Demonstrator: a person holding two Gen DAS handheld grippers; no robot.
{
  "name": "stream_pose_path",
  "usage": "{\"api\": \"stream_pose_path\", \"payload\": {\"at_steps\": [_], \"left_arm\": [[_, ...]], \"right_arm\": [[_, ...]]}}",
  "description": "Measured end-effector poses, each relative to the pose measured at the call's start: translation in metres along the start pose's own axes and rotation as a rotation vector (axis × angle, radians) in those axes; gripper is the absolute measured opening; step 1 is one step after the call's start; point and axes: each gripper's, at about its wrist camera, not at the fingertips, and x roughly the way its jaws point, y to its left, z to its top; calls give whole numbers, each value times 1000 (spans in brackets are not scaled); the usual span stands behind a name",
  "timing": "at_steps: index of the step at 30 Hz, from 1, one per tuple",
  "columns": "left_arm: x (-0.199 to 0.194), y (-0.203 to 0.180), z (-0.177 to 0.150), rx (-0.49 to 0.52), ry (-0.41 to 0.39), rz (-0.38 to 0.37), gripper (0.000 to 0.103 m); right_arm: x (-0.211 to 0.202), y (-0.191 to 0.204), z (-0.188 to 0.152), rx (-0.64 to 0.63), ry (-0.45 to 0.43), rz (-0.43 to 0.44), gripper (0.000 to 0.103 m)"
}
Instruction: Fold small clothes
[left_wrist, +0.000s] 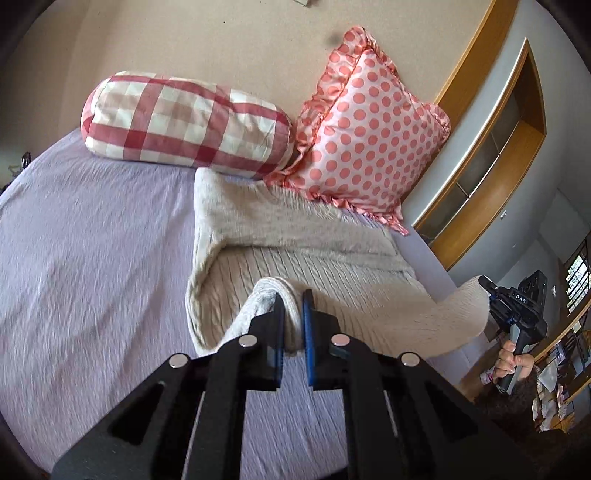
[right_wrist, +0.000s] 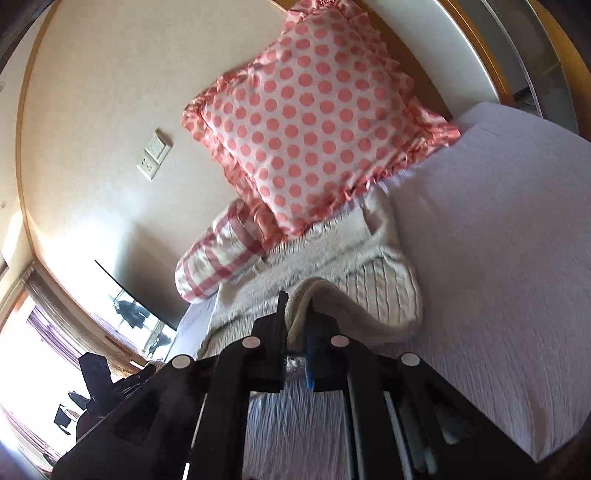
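Note:
A cream cable-knit sweater lies partly folded on the lilac bed, below the pillows. My left gripper is shut on a lifted edge of the sweater near its lower hem. In the right wrist view the sweater shows, and my right gripper is shut on another lifted edge of it. The right gripper also shows in the left wrist view, held by a hand, with the sweater's corner raised off the bed.
A red-and-white checked bolster and a pink polka-dot frilled pillow lean on the beige wall at the head of the bed. The bed's right edge drops off beside a wooden-framed wall unit. A wall socket sits left of the pillow.

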Motion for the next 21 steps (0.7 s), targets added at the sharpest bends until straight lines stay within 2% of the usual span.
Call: {"api": "stream_pose_path", "payload": {"at_steps": [4, 7, 11, 12, 14, 15, 16, 18, 19, 20, 21], "left_arm": [[75, 23, 81, -9, 14, 108, 8], [139, 48, 118, -46, 70, 192, 8], [203, 73, 139, -84, 132, 286, 8], [214, 77, 141, -84, 142, 301, 8], [230, 85, 144, -106, 171, 322, 8], [235, 89, 145, -124, 188, 319, 9], [235, 92, 147, -136, 188, 312, 12], [224, 92, 151, -157, 171, 268, 16], [215, 91, 152, -155, 151, 252, 25], [203, 90, 152, -144, 123, 262, 33], [191, 89, 152, -137, 97, 268, 53]], "right_arm": [[86, -21, 48, 63, -14, -73, 8], [156, -47, 76, 142, 14, -173, 8], [225, -71, 88, 214, 42, -268, 7], [237, -75, 89, 216, 54, -315, 7], [262, -84, 87, 227, 121, -428, 8], [270, -90, 86, 252, 160, -459, 8], [273, -96, 85, 284, 183, -448, 12], [266, -99, 90, 330, 165, -396, 18], [261, -100, 94, 351, 153, -363, 26], [254, -100, 98, 370, 133, -342, 44], [244, -98, 103, 372, 91, -369, 63]]}}
